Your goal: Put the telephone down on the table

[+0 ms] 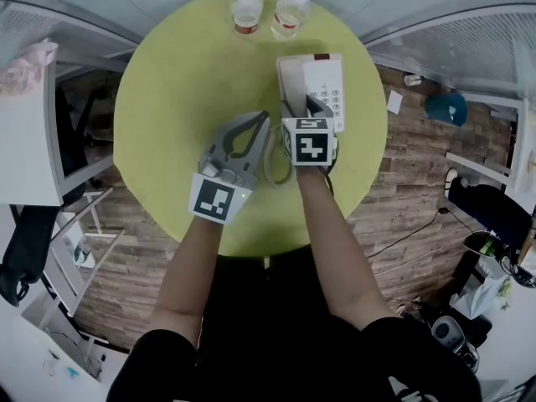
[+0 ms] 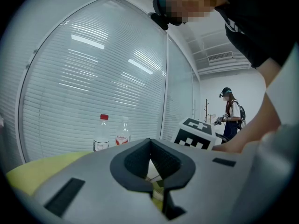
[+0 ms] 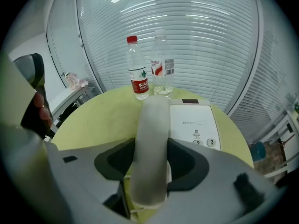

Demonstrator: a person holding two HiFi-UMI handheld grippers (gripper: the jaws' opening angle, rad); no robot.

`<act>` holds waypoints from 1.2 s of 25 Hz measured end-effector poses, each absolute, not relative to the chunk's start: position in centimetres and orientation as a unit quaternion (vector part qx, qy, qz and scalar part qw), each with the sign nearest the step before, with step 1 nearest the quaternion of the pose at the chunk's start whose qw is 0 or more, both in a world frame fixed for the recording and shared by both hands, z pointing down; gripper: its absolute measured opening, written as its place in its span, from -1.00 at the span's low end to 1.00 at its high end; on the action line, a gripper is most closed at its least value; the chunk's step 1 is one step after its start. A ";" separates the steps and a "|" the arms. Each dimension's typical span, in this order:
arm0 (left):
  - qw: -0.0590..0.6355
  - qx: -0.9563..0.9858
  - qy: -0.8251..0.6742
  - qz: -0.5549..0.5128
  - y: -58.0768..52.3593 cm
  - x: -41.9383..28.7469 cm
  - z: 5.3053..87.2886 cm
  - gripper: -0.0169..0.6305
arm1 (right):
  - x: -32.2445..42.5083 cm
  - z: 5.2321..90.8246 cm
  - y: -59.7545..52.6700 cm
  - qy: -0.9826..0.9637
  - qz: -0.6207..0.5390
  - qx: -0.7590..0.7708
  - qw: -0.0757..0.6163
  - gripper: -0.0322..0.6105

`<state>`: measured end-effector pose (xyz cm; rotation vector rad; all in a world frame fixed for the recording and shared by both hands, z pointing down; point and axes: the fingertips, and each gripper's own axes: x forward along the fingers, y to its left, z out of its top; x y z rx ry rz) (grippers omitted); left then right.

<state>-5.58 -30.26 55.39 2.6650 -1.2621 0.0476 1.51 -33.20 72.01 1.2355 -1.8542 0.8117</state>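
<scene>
straddling handset (image 3: 152,120) on phone base (image 3: 194,122), right gripper (image 3: 150,155) wide open; left gripper (image 2: 149,141) closed, empty.

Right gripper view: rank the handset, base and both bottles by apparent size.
1. handset, though it is nearest the camera, which inflates it
2. base, partly hidden
3. red-cap bottle and white-cap bottle: these look alike, so no ranking

There are two bottles, one red-capped (image 1: 246,7) and one white-capped (image 1: 291,11), on the one round table (image 1: 167,99). I count one phone (image 1: 325,86) with one handset (image 3: 150,143). Two grippers (image 1: 265,119) (image 1: 303,105) are out. One other person (image 2: 230,113) stands far back.
</scene>
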 end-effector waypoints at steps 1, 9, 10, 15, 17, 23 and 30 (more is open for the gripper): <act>0.096 0.900 -0.426 0.014 -30.2 -5.6 55.2 -0.91 | 1.5 72.0 -33.2 -0.724 0.319 0.484 0.373 -0.21; 0.092 0.900 -0.425 0.010 -29.5 -6.6 53.9 -0.91 | 1.5 70.7 -32.9 -0.723 0.330 0.493 0.355 -0.21; 0.091 0.901 -0.425 0.009 -29.5 -6.8 53.7 -0.91 | 1.4 70.5 -32.8 -0.723 0.330 0.494 0.353 -0.21; 0.085 0.902 -0.423 0.004 -29.0 -7.5 52.5 -0.91 | 1.2 69.0 -32.4 -0.723 0.327 0.502 0.345 -0.22; 0.081 0.903 -0.422 0.004 -28.9 -8.0 52.1 -0.91 | 1.0 68.6 -32.3 -0.722 0.326 0.506 0.343 -0.22; 0.073 0.907 -0.416 0.006 -28.3 -9.1 51.2 -0.91 | 0.9 67.4 -32.0 -0.718 0.325 0.519 0.331 -0.22; 0.070 0.907 -0.415 0.000 -27.9 -9.7 50.4 -0.91 | 0.6 66.2 -31.6 -0.721 0.322 0.525 0.317 -0.22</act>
